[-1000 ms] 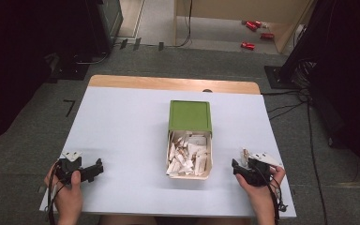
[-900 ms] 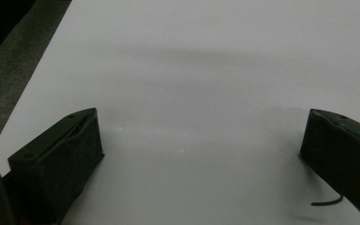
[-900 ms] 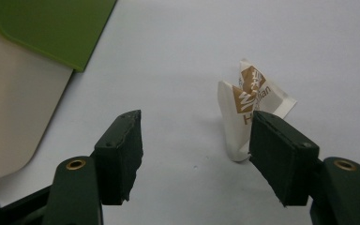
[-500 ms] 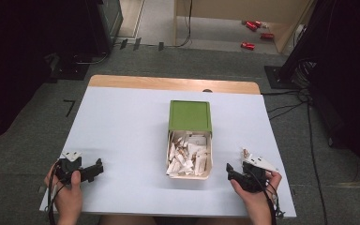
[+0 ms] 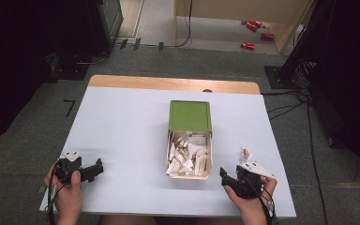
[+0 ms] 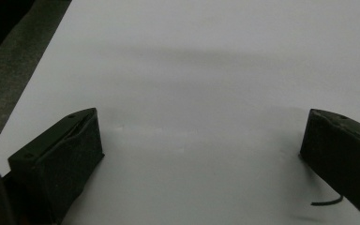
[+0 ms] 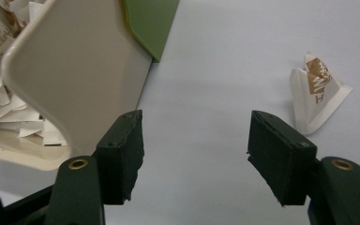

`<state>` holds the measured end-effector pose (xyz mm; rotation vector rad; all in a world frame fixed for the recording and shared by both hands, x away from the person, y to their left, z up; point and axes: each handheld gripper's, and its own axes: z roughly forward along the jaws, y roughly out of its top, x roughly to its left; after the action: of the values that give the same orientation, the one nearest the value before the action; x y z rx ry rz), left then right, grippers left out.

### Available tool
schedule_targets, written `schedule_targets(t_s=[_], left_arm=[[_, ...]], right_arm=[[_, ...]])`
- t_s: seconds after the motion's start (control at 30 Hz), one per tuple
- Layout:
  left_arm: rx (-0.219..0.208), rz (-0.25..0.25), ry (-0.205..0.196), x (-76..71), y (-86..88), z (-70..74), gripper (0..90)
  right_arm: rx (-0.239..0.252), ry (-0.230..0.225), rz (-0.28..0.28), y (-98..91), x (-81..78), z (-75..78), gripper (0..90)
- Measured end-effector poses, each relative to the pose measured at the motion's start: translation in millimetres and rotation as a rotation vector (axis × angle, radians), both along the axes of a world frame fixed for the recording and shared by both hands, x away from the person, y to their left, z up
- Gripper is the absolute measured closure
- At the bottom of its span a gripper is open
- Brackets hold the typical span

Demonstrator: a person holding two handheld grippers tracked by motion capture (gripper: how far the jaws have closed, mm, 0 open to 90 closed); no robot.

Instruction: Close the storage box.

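Note:
A cream box (image 5: 208, 171) stands at the table's middle, its green lid (image 5: 190, 116) slid back over the far half. Several white paper packets (image 5: 186, 157) fill the uncovered near half. One loose packet (image 5: 246, 153) lies on the table to the right of the box. My right gripper (image 5: 224, 175) is just right of the box's near corner, open, with nothing between its jaws. In the right gripper view the box wall (image 7: 75, 70) rises at the left and the loose packet (image 7: 316, 93) lies at the right, beyond my right gripper (image 7: 197, 133). My left gripper (image 5: 96, 168) rests open near the front left edge, with bare table between its jaws (image 6: 201, 140).
The pale table top (image 5: 131, 126) has a wooden strip (image 5: 168, 83) along its far edge. Grey floor surrounds it, with cables (image 5: 286, 108) at the right and red objects (image 5: 253, 28) far off. A thin dark strand (image 6: 327, 202) lies by my left gripper's right jaw.
My right hand has moved left toward the box's near right corner. The left hand has stayed where it was.

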<state>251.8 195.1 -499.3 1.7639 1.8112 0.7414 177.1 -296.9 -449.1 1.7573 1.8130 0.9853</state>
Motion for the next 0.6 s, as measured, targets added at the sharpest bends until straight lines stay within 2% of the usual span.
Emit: schedule_targets(t_s=[0.33, 0.6], left_arm=[[0.0, 0.0, 0.001, 0.1, 0.0, 0.0, 0.0], [0.001, -0.001, 0.001, 0.1, 0.0, 0.1, 0.0]], right_arm=[[0.008, -0.004, 0.021, 10.6, -11.3, 7.0, 39.8], [0.006, 0.003, 0.047, 24.0, -14.3, 5.3, 45.3]])
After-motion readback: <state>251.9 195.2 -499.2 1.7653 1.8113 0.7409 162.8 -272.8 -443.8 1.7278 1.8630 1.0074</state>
